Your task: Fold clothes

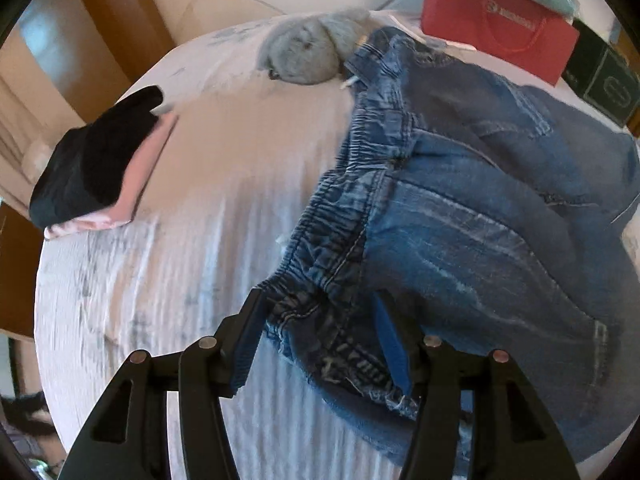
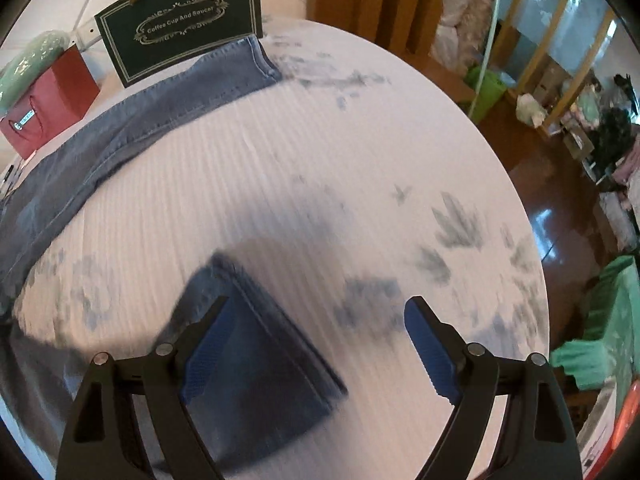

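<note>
Left gripper [image 1: 320, 320], fingers spread, straddles the elastic waistband of the jeans [image 1: 460, 208] lying on the bed [image 1: 200, 240]. Right gripper [image 2: 316, 340], jaws wide, hovers over a hem [image 2: 256, 352] near the bed's front edge. Left view alone shows folded clothes [image 1: 96, 164]; right view, a green gift bag [image 2: 180, 20].

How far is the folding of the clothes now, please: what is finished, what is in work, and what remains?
Done: a folded stack, black on pink, lies at the bed's edge. In hand: the jeans lie spread out; the left gripper is open around their elastic waistband, and the right gripper is open over a leg hem. Left: folding the jeans, and perhaps the crumpled grey garment.
</note>
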